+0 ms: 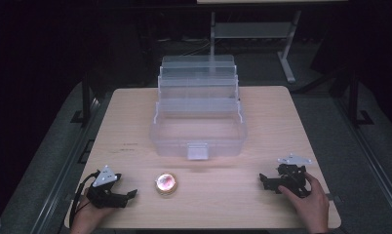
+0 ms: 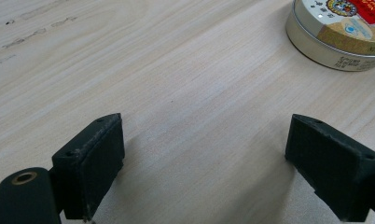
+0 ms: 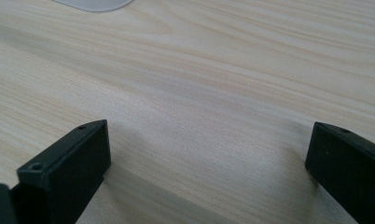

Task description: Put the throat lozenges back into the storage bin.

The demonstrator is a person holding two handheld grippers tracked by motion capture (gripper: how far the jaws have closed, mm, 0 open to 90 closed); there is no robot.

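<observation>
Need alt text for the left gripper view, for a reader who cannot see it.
The left gripper rests with its two black jaws wide apart and nothing between them, over a pale wooden table. A round metal tin with a red and gold printed lid sits at the upper right, apart from the jaws.

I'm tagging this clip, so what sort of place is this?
Probably a lab or recording workspace, not a home: a bare wooden table in a dark room, a clear tiered organiser box, a small round tin, and another desk's metal frame behind.
</observation>
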